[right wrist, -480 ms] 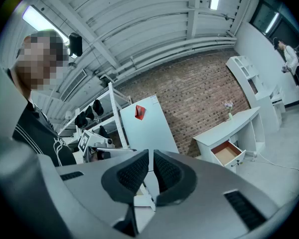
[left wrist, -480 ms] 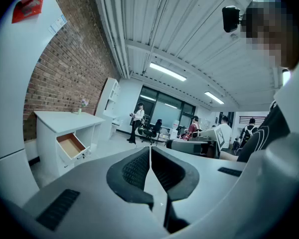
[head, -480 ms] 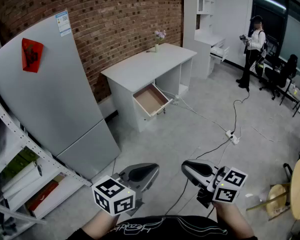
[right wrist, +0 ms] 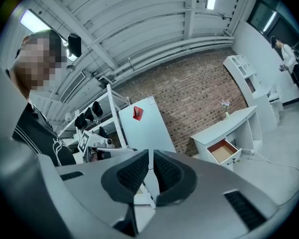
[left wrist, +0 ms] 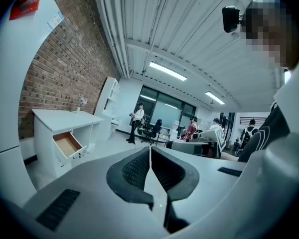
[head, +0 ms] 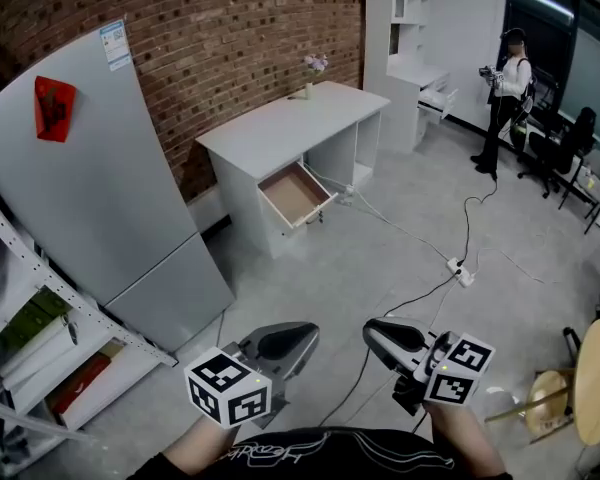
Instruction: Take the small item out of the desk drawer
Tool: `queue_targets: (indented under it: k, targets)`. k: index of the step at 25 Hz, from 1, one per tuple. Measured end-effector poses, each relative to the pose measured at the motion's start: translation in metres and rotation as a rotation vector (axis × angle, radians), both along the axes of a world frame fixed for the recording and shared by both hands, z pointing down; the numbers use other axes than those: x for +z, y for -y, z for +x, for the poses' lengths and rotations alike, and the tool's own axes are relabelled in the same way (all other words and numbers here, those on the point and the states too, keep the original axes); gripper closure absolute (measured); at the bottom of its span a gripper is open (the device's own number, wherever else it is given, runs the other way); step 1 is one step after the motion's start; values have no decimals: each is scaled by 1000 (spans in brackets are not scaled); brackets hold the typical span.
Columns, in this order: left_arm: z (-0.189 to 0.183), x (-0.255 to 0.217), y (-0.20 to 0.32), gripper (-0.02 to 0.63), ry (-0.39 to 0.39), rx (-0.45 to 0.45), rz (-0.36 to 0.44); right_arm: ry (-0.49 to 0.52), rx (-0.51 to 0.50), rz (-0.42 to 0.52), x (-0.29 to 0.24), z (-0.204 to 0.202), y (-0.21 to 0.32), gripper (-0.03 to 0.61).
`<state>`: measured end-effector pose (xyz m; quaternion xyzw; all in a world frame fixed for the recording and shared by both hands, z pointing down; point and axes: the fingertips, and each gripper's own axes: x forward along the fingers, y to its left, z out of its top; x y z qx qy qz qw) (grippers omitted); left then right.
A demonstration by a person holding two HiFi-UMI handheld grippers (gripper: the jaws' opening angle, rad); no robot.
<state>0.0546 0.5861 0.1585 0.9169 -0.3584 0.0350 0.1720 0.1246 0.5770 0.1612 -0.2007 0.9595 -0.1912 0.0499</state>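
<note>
The white desk stands against the brick wall, far ahead of me. Its drawer is pulled open, and what shows of the inside is bare brown wood; no small item shows from here. My left gripper and right gripper hang low in front of my body, well short of the desk. Both are shut with nothing between the pads. In the left gripper view the open drawer lies at far left beyond the gripper. The right gripper view has the drawer at right, past the gripper.
A tall grey fridge stands left of the desk, with a metal shelf rack nearer on the left. A cable and power strip cross the floor at right. A person stands far back right. A small flower vase sits on the desk.
The desk and fridge sit slightly further left in the head view. Both grippers hold their places and stay shut.
</note>
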Motion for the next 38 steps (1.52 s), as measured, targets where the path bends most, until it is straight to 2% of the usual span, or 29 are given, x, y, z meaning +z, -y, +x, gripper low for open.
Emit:
queue_targets:
  k: [11,17,24,29,34,38]
  targets:
    - [73,19,21,584,-12,-33,-16,3,-26,-32,20,73,20,517]
    - [92,37,33,584,-11,-50,-24,16,-52,-55,41,90,32,517]
    - [72,59,69,584,-32,-86,-51,4,-81,-64,62,73,65,517]
    - [55,82,114,584,-47,-109,-64,-6,-94,-70,83,56,111,517]
    - [17,104,194,584,-69,-118,-108,-24,-101,-106,100,17,191,517]
    - [-26,121,291,584,-71,-123,-157,-24,-92,-155,115,-24,288,517]
